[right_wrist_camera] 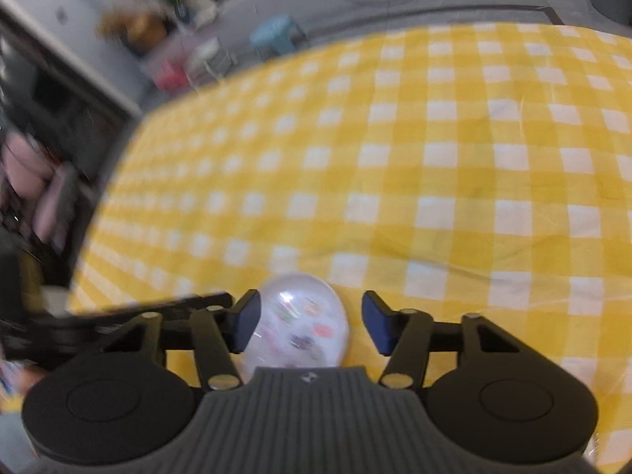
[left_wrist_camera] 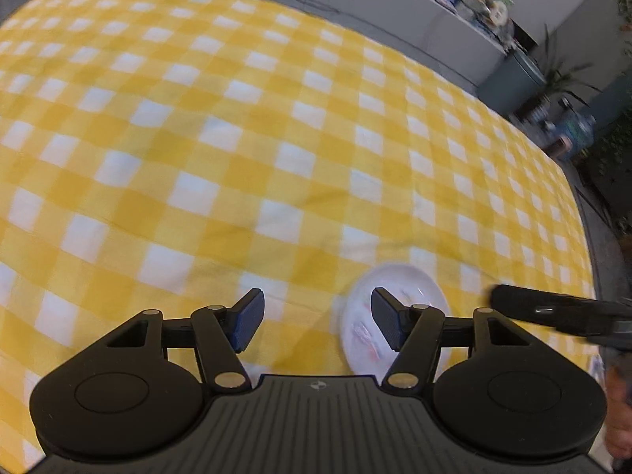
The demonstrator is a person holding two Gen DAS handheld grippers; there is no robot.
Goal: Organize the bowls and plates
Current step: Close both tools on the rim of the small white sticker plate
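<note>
Yellow-and-white checked tablecloth [left_wrist_camera: 237,138] across nearly the whole table, wrinkled here and there, with grey floor beyond its far edge. Past that, blurred room clutter: a long pale counter [left_wrist_camera: 414,12] loaded with colourful packets, a light-blue stool [right_wrist_camera: 276,35], a pink bin [right_wrist_camera: 170,75], potted plants [left_wrist_camera: 565,75] off to one side. Closer in, left gripper [left_wrist_camera: 318,324] tilted down over the cloth, jaws apart, blue pads not touching anything, only bare cloth directly between them. Just behind its right-side finger, a small white bowl [left_wrist_camera: 418,284] with faint pink and red markings, resting on the cloth near the front edge. Right gripper [right_wrist_camera: 312,322] also angled down, jaws apart around that same bowl [right_wrist_camera: 304,324]; printed spots in several colours visible inside it; bowl close against the left-side pad, clear gap on the other side, contact hard to judge through the blur. Each gripper's black finger visible at the edge of the other's view.
</note>
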